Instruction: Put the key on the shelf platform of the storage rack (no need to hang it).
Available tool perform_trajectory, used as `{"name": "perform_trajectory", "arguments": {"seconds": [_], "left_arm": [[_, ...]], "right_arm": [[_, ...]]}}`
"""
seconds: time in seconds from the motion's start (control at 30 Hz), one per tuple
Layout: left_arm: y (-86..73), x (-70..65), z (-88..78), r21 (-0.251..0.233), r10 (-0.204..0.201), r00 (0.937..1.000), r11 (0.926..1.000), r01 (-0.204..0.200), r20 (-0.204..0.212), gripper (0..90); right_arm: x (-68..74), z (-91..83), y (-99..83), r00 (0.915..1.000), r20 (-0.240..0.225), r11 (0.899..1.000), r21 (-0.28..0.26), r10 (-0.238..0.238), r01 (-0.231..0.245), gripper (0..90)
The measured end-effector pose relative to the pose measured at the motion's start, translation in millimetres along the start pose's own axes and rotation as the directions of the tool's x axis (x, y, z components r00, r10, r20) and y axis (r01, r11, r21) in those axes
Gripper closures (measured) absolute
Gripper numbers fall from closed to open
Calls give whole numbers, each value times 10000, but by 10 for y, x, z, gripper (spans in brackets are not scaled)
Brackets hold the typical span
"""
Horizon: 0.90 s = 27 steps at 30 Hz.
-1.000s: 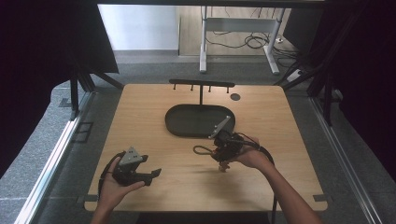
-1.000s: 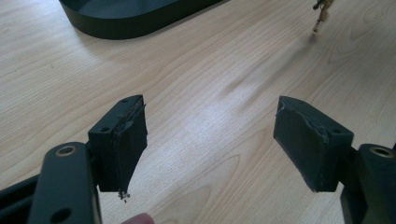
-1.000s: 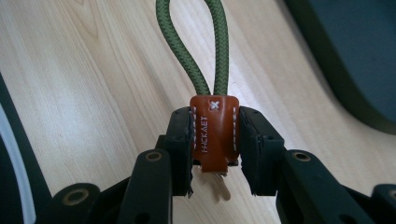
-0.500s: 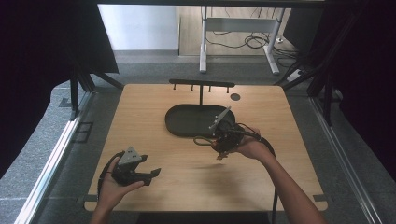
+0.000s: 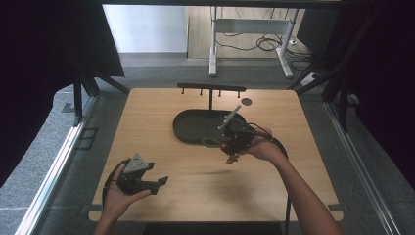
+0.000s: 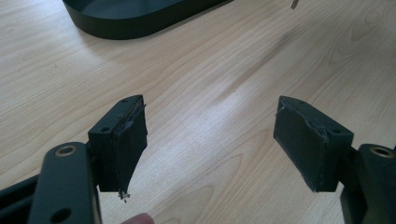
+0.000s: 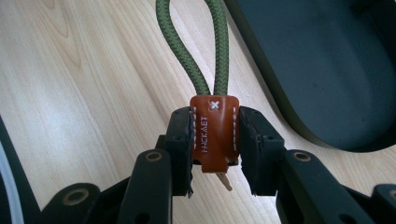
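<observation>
Tray (image 5: 193, 128) as the landmark: a dark oval tray lying on the light wooden bench (image 5: 161, 105), toward its far half, just in front of a low black rack (image 5: 211, 88) with small pegs. A small dark round disc (image 5: 246, 102) sits on the bench beyond the tray's right end.

Right tongs (image 5: 230, 147) held at the tray's near right edge, raised off the bench, with the person's right hand (image 5: 262, 147) wrapped around the body and the cable trailing back toward the bench's near edge. In the right gripper view the right tongs (image 7: 215, 140) are closed onto a brown leather tab (image 7: 214, 133) with white stitching, a small cross stitch and stamped lettering; both pads press the tab's sides. An olive-green braided cord loop (image 7: 196, 51) rises from the tab's top and runs out of frame, and in the high view it hangs over the tray's near rim. A thin pale end pokes out below the tab; what it is cannot be told.

Left tongs (image 5: 157, 182) well apart from the tray, toward the bench's near left corner, cradled in the left hand (image 5: 117, 196). In the left gripper view the left tongs (image 6: 210, 140) stand wide open with bare wood between the pads and nothing held; the tray's rim (image 6: 140, 28) lies beyond them.
</observation>
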<state>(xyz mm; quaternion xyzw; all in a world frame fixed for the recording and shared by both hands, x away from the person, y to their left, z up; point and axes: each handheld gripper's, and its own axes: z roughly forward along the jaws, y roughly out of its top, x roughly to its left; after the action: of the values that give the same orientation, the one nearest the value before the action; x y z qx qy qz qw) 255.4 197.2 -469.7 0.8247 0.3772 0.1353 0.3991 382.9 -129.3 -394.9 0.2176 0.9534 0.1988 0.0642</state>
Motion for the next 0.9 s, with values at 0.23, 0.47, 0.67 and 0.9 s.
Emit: {"name": "perform_trajectory", "arguments": {"seconds": [0.23,0.47,0.67,0.9], "left_arm": [[0,0,0,-6,7,10000,10000,-7,5,261],[-1,6,-9,-35,-14,10000,10000,14,-4,261],[-3,12,-7,-16,-32,10000,10000,32,5,261],[-1,9,-5,-16,-12,10000,10000,12,17,261]], "right_arm": [[-94,-31,54,9998,85,9999,37,159,-159,668],[-188,-24,96,9994,200,9996,76,287,-289,668],[-272,-34,118,9991,223,9993,67,364,-366,668],[-373,-44,154,9982,322,9988,1,496,-496,668]]}}
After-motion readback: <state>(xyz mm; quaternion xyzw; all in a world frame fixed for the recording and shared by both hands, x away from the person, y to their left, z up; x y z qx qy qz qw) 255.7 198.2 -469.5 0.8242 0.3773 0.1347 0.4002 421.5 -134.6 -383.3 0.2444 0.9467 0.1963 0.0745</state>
